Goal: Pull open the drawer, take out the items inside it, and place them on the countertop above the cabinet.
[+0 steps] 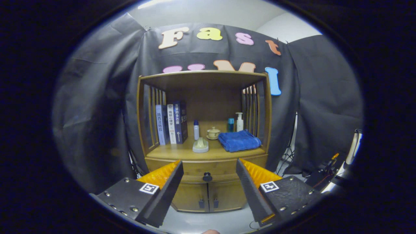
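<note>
Straight ahead of my gripper (208, 169), whose fingers stand wide apart and empty, sits the closed drawer (208, 170); its knob (207, 176) lies centred between the fingertips, beyond them, below the countertop (182, 152).

**Materials and finishes as I see them from the gripper camera**

I see a brown wooden cabinet (203, 81) with a smooth, lightly sheened finish, and its closed wooden drawer front (208, 167) carries a round dark knob (207, 176) that looks matt. On the wooden countertop (172, 151) lies a folded blue towel (239, 140) of soft, napped cloth. Beside it I make out glossy-covered paper books (172, 123), a smooth pale ceramic-looking lidded cup (213, 132) and a white plastic pump bottle (240, 122). My gripper (208, 164) hangs with fingers spread apart, touching nothing; their housings look matt with small shiny metal screws. The backdrop (97, 113) is matt, creased dark cloth.
</note>
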Tool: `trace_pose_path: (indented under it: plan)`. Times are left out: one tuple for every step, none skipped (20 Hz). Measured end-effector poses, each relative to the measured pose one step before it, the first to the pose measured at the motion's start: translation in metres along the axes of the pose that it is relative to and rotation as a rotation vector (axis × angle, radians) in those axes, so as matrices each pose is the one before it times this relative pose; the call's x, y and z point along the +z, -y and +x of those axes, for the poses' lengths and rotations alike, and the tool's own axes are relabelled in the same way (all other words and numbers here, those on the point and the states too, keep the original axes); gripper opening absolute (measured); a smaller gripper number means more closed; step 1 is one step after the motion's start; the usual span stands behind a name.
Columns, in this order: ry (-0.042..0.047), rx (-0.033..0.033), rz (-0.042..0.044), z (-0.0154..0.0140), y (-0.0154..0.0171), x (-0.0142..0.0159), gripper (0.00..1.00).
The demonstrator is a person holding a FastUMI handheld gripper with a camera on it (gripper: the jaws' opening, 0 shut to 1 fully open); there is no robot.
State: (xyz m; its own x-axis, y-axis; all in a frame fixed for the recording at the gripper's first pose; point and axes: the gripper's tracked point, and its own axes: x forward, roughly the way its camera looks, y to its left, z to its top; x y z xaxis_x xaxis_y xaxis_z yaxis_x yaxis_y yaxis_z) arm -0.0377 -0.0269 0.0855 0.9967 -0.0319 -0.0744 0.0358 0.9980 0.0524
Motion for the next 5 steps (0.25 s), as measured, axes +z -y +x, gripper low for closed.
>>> trace_pose_path:
  plan:
    - [-0.00416,-0.00157,-0.00370,0.00084,0.00042,-0.00081,0.98]
    - [-0.00381,0.00299,-0.00339,0.00045,-0.00049,-0.00169,0.98]
    - [-0.00076,0.00300,-0.00232,0.00070,-0.00159,-0.00061,0.98]
    - [0.00096,0.00101,0.00209,0.00097,-0.00077,-0.00046,0.98]
    - [0.00118,0.00898,0.00380,0.00004,-0.00266,-0.00037,0.98]
